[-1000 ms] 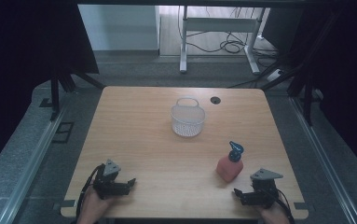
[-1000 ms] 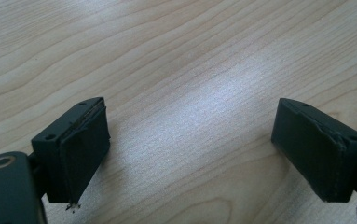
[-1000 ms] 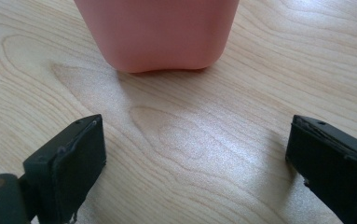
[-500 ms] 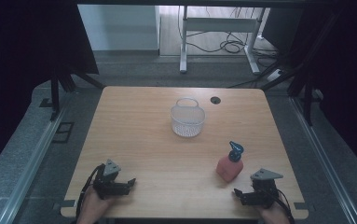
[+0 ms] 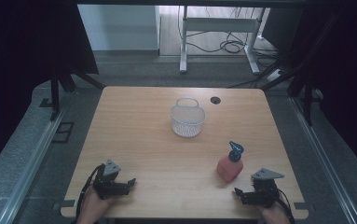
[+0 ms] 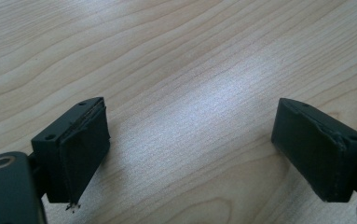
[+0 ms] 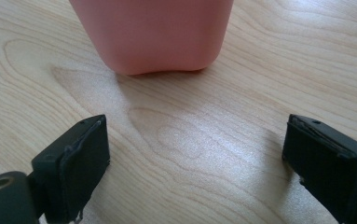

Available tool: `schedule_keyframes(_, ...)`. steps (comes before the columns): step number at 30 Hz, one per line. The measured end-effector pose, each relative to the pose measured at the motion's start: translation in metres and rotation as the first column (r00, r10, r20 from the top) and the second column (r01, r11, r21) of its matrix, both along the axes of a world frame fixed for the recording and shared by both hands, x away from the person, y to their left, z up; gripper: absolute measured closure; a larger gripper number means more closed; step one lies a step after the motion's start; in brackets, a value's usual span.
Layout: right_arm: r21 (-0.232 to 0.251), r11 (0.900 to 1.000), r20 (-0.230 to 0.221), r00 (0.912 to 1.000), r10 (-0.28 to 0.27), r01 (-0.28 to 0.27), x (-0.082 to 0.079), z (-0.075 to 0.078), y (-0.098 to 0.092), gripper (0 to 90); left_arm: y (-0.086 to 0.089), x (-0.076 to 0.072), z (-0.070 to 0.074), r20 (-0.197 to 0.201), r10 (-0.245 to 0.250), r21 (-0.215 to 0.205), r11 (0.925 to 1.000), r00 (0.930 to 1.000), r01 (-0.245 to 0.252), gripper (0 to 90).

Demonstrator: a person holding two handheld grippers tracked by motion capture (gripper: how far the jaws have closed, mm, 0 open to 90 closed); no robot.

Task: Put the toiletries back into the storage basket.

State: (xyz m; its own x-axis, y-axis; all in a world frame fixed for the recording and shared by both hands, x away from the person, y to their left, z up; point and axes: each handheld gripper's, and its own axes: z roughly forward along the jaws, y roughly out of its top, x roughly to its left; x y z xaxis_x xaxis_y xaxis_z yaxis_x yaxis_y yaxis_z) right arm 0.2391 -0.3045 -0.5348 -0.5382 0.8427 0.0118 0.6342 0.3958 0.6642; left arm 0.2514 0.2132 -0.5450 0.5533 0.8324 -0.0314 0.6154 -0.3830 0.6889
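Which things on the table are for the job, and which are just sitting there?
For the job:
- red spray bottle, upright just ahead of the open right gripper
- left gripper, open, resting over bare wood

Just sitting there:
- white mesh basket, farther back on the table
- small dark hole near the far edge

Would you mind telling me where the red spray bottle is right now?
In the high view, the red spray bottle stands upright on the table's near right part, just ahead of the open right gripper and nearer than the white basket.
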Motion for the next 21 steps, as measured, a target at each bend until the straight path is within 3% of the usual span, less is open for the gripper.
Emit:
schedule_keyframes(9, 0.014, 1.0, -0.007, 0.9999, 0.013, -0.013, -0.0011, 0.0024, -0.0007, 8.3, 0.0, 0.0, 0.0, 0.0, 0.0, 0.0, 1.0, 1.0, 0.0, 10.7)
schedule_keyframes(21, 0.031, 0.999, 0.016, 0.9992, 0.036, -0.037, -0.0028, 0.0096, -0.0015, 5.4, 0.0, 0.0, 0.0, 0.0, 0.0, 0.0, 1.0, 1.0, 0.0, 10.7)
